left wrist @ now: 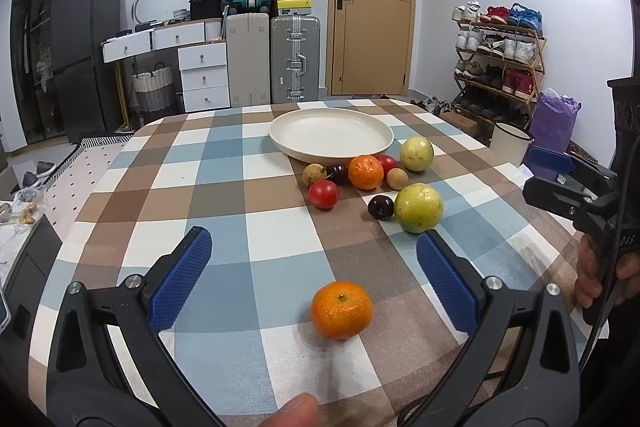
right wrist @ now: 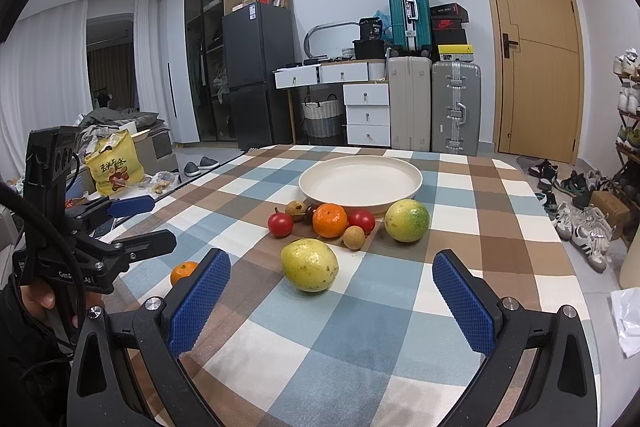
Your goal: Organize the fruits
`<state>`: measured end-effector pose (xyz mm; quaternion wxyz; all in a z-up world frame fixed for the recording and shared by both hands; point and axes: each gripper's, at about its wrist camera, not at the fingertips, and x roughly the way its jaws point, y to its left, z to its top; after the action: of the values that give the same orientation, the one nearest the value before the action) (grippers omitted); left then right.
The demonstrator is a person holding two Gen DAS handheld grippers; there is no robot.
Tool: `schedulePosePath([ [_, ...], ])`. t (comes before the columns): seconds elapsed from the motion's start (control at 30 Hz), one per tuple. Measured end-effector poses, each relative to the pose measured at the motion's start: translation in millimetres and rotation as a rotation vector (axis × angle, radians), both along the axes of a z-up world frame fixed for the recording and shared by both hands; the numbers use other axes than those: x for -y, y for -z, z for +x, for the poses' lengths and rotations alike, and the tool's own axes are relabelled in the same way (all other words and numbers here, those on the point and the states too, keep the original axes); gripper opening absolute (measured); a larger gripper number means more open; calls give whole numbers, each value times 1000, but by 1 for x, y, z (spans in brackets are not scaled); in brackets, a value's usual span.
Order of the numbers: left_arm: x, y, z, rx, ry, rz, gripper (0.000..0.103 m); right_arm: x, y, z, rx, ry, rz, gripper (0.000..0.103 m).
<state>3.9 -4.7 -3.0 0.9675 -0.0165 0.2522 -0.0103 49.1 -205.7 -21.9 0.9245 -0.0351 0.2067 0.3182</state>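
A cream plate (left wrist: 376, 143) (right wrist: 412, 183) stands empty on the checked table. In front of it lies a cluster of fruit: an orange (left wrist: 365, 171) (right wrist: 329, 220), red fruits (left wrist: 323, 194) (right wrist: 280, 224), dark cherries (left wrist: 380, 207), small brown fruits (left wrist: 397, 178) (right wrist: 354, 237) and two yellow-green fruits (left wrist: 418, 207) (right wrist: 309, 265), (left wrist: 416, 154) (right wrist: 406, 220). A lone orange (left wrist: 341, 309) (right wrist: 183, 271) lies between my left gripper's open fingers. My left gripper (left wrist: 314, 277) is open and empty. My right gripper (right wrist: 331, 297) is open and empty, just short of the near yellow-green fruit.
The right gripper (left wrist: 568, 179) shows at the right edge of the left wrist view, the left gripper (right wrist: 132, 223) at the left of the right wrist view. Suitcases (left wrist: 294, 59), drawers (left wrist: 204, 75), a door (left wrist: 372, 3) and a shoe rack (left wrist: 500, 59) stand beyond the table.
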Motion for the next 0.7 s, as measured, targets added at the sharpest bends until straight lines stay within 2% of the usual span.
schedulePosePath([
  [0.17,-4,3,5,-41,2,-14,102,2,0,-1,-11,4,-12,103],
  [0.4,3,7,8,-76,16,42,102,-7,7,9,-58,22,-48,103],
  [0.5,6,11,12,-115,37,53,102,-11,10,18,-109,27,-55,103],
  [0.7,5,19,22,-191,57,40,102,-33,21,40,-239,0,-132,103],
])
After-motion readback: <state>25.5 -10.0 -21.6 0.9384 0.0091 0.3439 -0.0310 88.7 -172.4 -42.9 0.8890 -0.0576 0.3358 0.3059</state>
